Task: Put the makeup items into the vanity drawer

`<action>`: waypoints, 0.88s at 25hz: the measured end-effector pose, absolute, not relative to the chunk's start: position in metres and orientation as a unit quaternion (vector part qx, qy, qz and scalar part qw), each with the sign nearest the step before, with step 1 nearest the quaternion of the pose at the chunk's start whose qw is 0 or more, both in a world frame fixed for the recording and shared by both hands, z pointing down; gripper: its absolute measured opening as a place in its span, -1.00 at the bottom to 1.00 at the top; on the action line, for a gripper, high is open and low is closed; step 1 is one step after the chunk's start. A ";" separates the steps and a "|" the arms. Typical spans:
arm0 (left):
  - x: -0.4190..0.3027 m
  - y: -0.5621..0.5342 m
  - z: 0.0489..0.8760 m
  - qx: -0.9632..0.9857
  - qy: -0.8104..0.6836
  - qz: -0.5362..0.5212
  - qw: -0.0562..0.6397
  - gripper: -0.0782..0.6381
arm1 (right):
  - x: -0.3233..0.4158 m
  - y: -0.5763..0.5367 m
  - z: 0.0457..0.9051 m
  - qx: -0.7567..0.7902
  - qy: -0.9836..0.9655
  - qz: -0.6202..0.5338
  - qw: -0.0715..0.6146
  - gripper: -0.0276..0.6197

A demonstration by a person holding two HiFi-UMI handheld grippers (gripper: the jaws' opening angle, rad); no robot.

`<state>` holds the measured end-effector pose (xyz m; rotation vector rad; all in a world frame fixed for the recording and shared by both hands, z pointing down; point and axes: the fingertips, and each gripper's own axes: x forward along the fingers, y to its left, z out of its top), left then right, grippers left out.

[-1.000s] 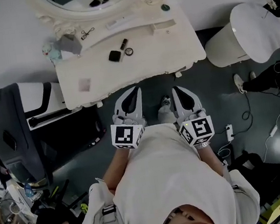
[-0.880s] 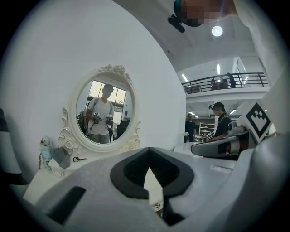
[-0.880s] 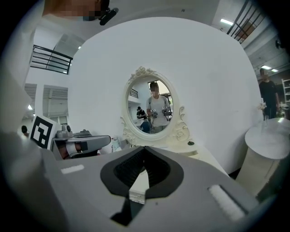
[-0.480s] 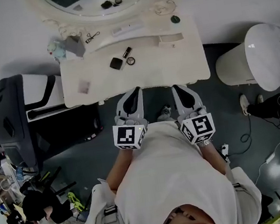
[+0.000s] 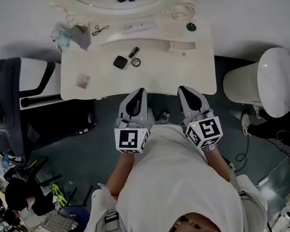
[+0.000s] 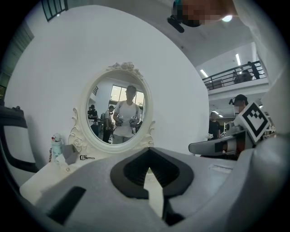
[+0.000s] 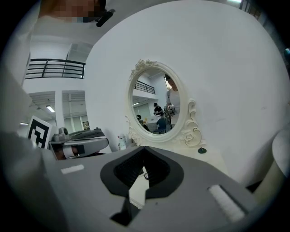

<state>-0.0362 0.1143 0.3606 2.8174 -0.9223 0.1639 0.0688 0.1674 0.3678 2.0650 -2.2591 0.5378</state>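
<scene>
The left gripper (image 5: 140,92) and the right gripper (image 5: 181,89) hang just before the front edge of the white vanity surface (image 5: 90,67), each with fingers together and empty. The black square compact (image 5: 120,62), dark lipstick tube (image 5: 134,51) and small round pot (image 5: 136,62) lie near the surface's middle. I judge this the approach step. Next, fingers must part to open the drawer, which no view shows.

vanity top (image 5: 174,74) smooth and matt; mirror (image 6: 118,113) glossy glass; compact (image 5: 120,62) matt black plastic.
</scene>
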 end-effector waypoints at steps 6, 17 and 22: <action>-0.031 0.083 0.384 0.945 -0.304 0.074 0.099 -0.77 | 0.070 0.145 0.375 0.675 -0.715 0.178 0.037 -0.89; 0.012 -0.005 0.418 0.960 -0.244 0.112 0.080 -0.77 | 0.106 0.090 0.360 0.733 -0.656 0.172 0.059 -0.89; 0.012 -0.041 0.455 0.955 -0.245 0.153 0.075 -0.77 | 0.103 0.065 0.369 0.740 -0.643 0.185 0.071 -0.89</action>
